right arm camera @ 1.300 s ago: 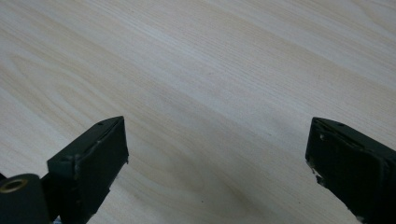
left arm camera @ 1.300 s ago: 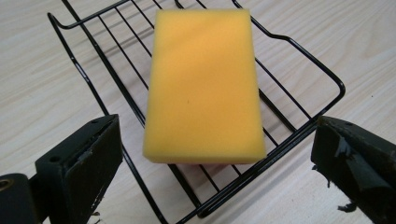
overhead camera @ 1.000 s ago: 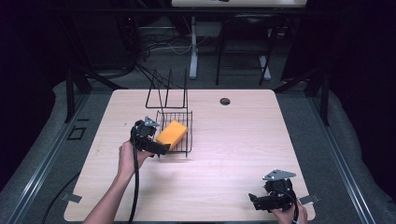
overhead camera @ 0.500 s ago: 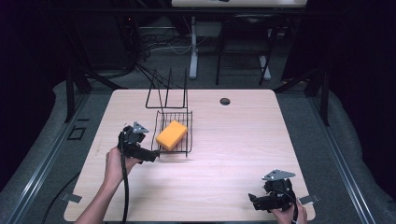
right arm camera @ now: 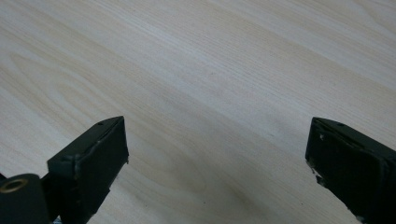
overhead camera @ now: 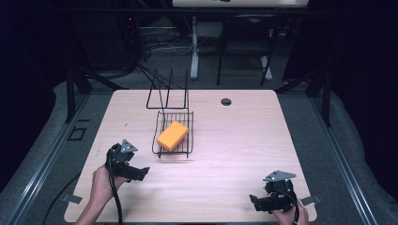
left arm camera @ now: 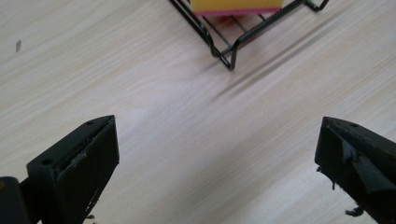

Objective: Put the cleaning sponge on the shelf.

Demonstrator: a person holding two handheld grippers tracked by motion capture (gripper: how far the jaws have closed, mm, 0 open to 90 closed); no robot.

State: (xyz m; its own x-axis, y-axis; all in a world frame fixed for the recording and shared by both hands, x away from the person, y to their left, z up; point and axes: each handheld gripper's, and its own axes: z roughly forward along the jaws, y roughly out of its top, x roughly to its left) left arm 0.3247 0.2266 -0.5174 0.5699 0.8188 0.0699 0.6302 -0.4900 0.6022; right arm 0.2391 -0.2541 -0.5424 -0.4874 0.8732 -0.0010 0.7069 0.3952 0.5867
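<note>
An orange-yellow sponge (overhead camera: 172, 135) lies inside a black wire basket (overhead camera: 162, 151) near the table's middle left. The left gripper view catches the sponge's (left arm camera: 236, 5) edge and the basket's (left arm camera: 224, 49) near corner at the top. My left gripper (overhead camera: 141, 172) sits low at the front left, well clear of the basket, with its jaws wide open over bare wood (left arm camera: 215, 154). At the front right edge my right gripper (overhead camera: 256, 202) is held open too, nothing between its jaws (right arm camera: 217, 158).
A black wire rack (overhead camera: 168, 93) stands upright behind the basket. The light wooden table (overhead camera: 234, 154) has a round cable hole (overhead camera: 226, 101) near its back edge. Dark floor and desk legs lie beyond.
My left gripper has let go of the sponge in the basket and drawn back toward the front left, open. The right gripper has stayed in place.
</note>
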